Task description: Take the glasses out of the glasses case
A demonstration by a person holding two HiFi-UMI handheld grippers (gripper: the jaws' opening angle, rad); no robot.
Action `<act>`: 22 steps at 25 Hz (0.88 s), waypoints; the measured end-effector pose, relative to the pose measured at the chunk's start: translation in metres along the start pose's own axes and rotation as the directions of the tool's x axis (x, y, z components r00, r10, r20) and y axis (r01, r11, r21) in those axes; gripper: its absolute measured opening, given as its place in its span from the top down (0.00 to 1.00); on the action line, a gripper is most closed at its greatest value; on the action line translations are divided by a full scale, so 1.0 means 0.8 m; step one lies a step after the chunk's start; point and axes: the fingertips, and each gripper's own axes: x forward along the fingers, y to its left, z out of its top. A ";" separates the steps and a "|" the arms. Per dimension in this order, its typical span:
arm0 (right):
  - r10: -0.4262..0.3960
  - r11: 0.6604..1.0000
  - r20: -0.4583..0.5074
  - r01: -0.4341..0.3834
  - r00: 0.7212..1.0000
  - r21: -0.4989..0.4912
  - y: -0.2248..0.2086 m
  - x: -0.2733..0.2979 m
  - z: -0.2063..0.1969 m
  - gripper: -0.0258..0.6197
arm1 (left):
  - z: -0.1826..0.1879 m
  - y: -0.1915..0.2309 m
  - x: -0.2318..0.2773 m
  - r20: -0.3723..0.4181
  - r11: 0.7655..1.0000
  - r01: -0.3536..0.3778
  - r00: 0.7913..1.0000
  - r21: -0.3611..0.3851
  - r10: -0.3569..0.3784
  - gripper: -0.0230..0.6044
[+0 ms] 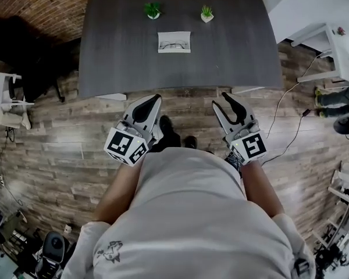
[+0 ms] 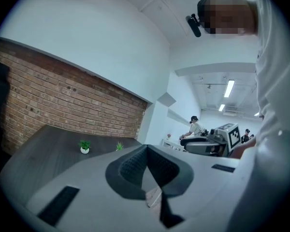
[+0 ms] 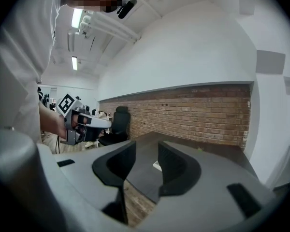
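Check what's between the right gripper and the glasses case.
Nothing in the way: head view shows only wood floor and bare dark tabletop between the right gripper and the glasses case.

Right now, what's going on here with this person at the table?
A person stands before a dark table with a claw in each hand, both held over the wooden floor, short of the table edge. The left claw is shut and empty; the right claw is open and empty. The glasses lie in the open white glasses case, just on the person's side of two small potted plants. Neither claw is near the case.
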 end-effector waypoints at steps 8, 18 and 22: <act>0.017 0.999 0.034 -0.016 0.999 -0.043 0.014 0.102 0.048 0.73 | 0.030 0.068 0.002 0.000 0.999 0.049 0.999 0.016 -0.049 0.95; 0.036 0.998 0.023 -0.035 0.999 -0.059 0.024 0.155 0.056 0.72 | 0.045 0.112 -0.012 0.016 0.999 0.045 0.999 0.001 -0.045 0.95; 0.051 0.997 0.025 -0.049 0.998 -0.059 0.021 0.169 0.055 0.72 | 0.049 0.122 -0.016 0.020 0.999 0.032 0.999 0.009 -0.032 0.95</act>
